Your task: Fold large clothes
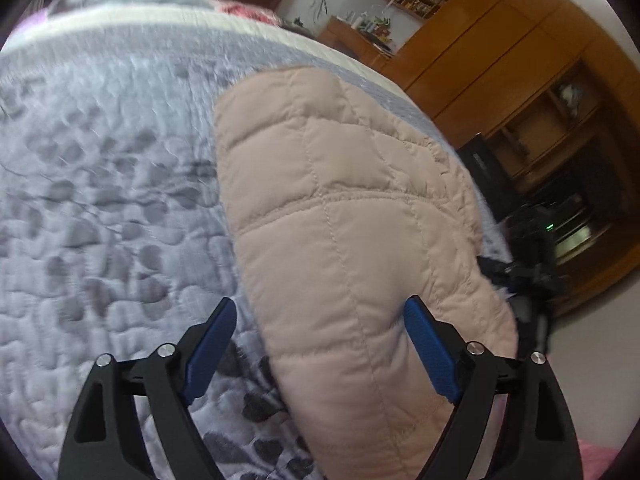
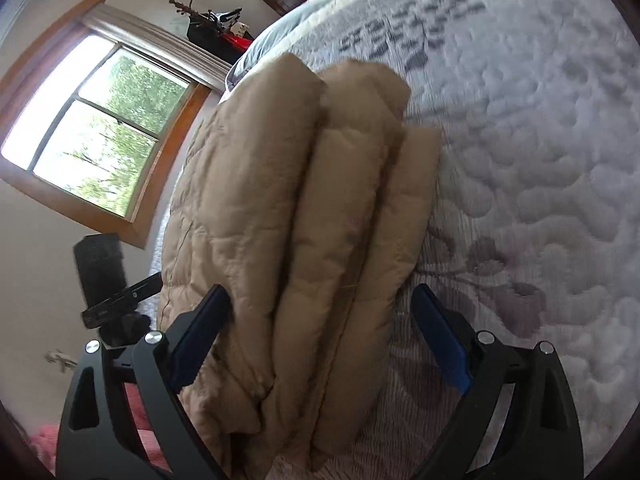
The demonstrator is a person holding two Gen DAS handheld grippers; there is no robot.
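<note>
A: What carries everything?

B: A bed under a grey-and-white quilted bedspread with dark leaf prints (image 1: pixel 100 200). It fills most of both wrist views.

A: And the garment?

B: A pale beige quilted padded jacket (image 1: pixel 340 220) lies folded on the bedspread, along the bed's side edge. From the right wrist view it shows as three thick stacked layers (image 2: pixel 320 220), their rounded folds facing the camera. From the left wrist view only the smooth stitched top panel is seen.

A: The left tool?

B: The left tool (image 1: pixel 320 312), black with blue pads, stands wide open. One blue pad (image 1: pixel 430 352) is over the jacket, the other (image 1: pixel 208 352) over bare bedspread. Neither pad presses the fabric.

A: The right tool?

B: The right tool (image 2: pixel 322 300) is spread wide too, straddling the jacket's stacked edge. Whether its left pad (image 2: pixel 200 340) touches the outer layer, I cannot tell; the other pad (image 2: pixel 442 340) is clear of it.
</note>
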